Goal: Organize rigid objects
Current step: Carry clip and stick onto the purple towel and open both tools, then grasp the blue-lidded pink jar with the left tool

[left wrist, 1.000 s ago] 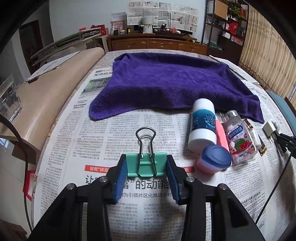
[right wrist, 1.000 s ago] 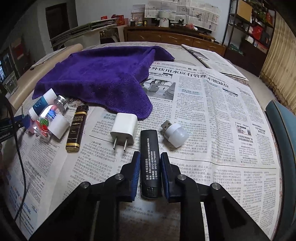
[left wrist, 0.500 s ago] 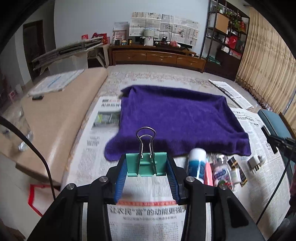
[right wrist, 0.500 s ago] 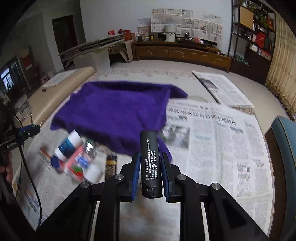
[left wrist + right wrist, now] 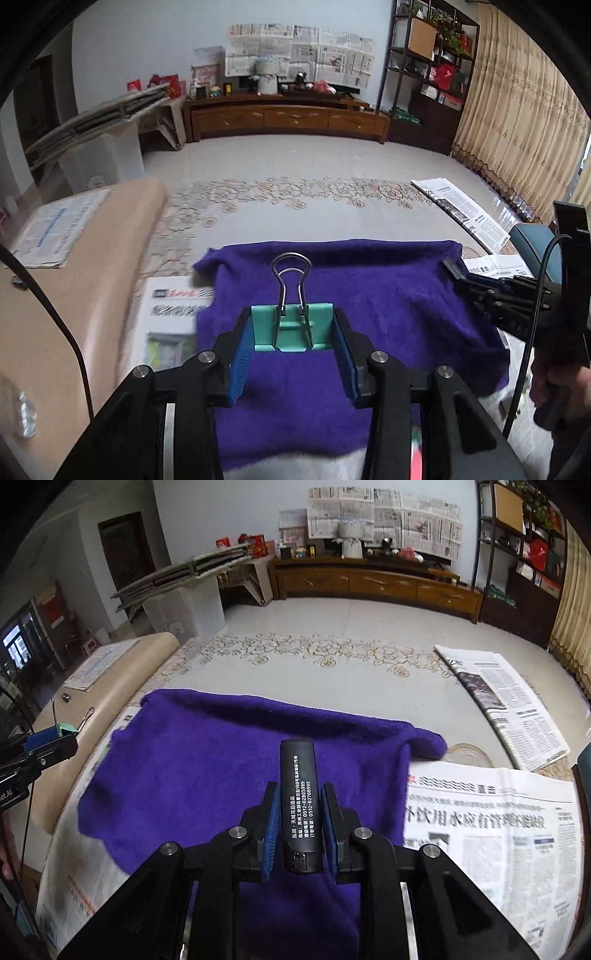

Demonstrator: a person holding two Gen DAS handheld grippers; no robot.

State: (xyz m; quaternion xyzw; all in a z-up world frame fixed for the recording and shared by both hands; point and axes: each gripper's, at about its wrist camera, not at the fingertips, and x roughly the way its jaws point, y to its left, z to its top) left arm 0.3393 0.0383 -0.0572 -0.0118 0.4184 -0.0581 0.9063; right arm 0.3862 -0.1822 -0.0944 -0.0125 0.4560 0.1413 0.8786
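My left gripper is shut on a teal binder clip with its wire handles up, held above the near part of a purple towel. My right gripper is shut on a black lighter with white print, held above the same purple towel. The right gripper shows at the right edge of the left wrist view. The left gripper with the clip shows at the left edge of the right wrist view.
Newspaper sheets cover the table beside the towel. A folded newspaper lies at the far right. A beige rounded bench runs along the left. A blue chair stands at the right.
Both grippers have lifted off the newspaper and moved forward over the purple towel, each still holding its object. The bottles, charger and other small items have dropped out of view.
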